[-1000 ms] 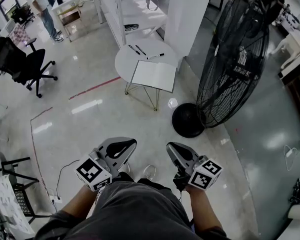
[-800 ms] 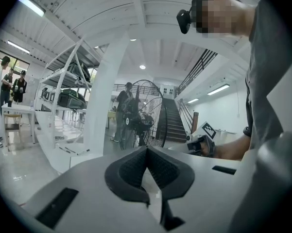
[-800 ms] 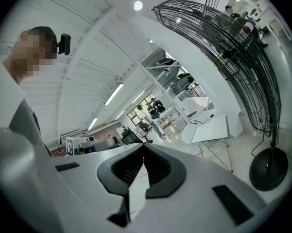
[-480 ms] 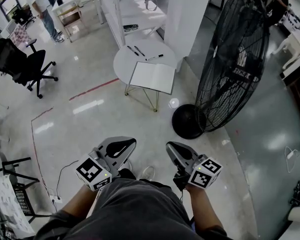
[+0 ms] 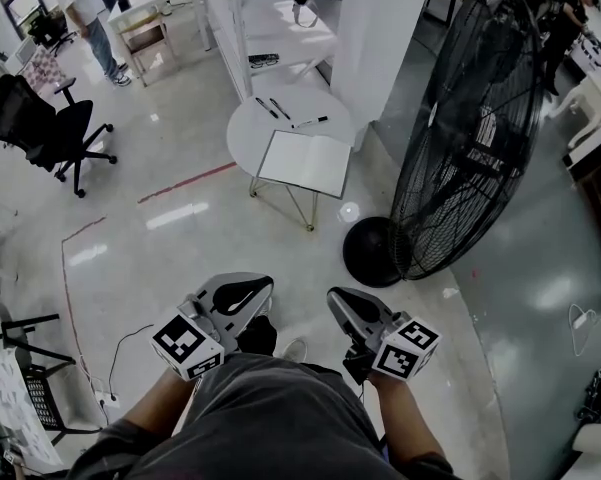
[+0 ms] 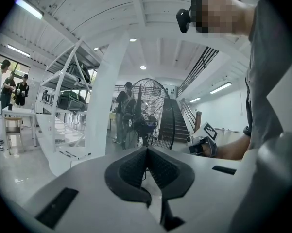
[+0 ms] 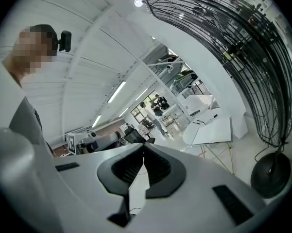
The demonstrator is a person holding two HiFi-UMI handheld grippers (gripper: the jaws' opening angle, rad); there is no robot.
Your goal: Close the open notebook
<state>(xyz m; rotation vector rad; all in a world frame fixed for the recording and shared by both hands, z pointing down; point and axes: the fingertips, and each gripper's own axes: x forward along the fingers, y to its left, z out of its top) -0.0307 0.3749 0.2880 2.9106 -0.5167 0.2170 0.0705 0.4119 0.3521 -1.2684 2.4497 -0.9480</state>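
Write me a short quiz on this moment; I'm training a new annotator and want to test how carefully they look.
1. True or false: the white paper notebook on the round white table already lies closed.
2. The fingers of the left gripper and the right gripper are: A) shut on a pen; B) shut, with nothing between them; C) wide apart.
3. In the head view, what stands on the floor just right of the table?
Key: 1. False, it lies open. 2. B. 3. The large black wire-caged fan.

Notebook (image 5: 305, 163) open, white pages up, flat on round table (image 5: 250, 128).
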